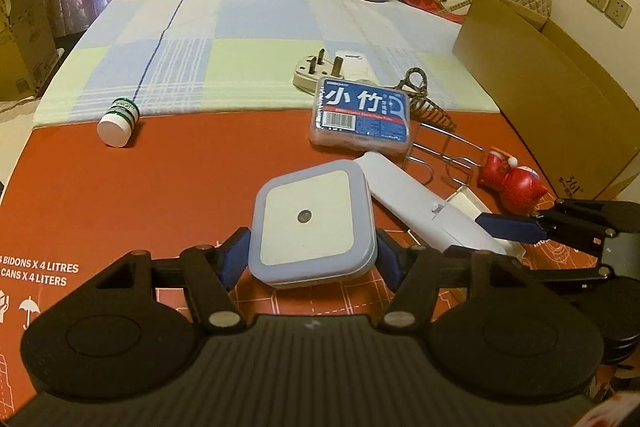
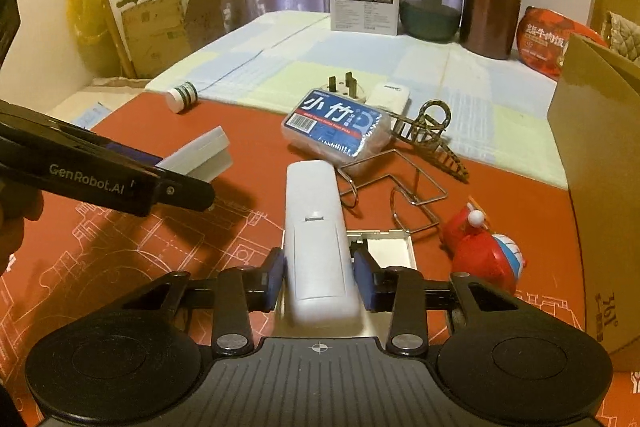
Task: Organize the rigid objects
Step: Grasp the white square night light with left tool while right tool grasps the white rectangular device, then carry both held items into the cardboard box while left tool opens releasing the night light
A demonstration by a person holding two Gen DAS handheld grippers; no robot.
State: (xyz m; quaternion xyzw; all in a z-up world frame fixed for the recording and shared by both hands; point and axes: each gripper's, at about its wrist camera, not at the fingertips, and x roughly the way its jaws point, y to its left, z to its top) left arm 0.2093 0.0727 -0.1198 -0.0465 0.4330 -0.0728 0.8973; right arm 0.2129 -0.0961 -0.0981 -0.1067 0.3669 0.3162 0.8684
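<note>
White remote [image 2: 316, 227] lies gripped between the right gripper [image 2: 320, 277] pads, long axis pointing straight ahead; left gripper [image 1: 312, 255] clamps the square night-light [image 1: 314, 223].

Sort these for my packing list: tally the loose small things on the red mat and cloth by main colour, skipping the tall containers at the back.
White or pale: 5 (bottle, plug adapter, small white box, remote, square night light)
Blue: 1 (floss-pick box)
Red: 1 (toy)
Metal: 2 (wire rack, dark coiled holder)
Total: 9
</note>
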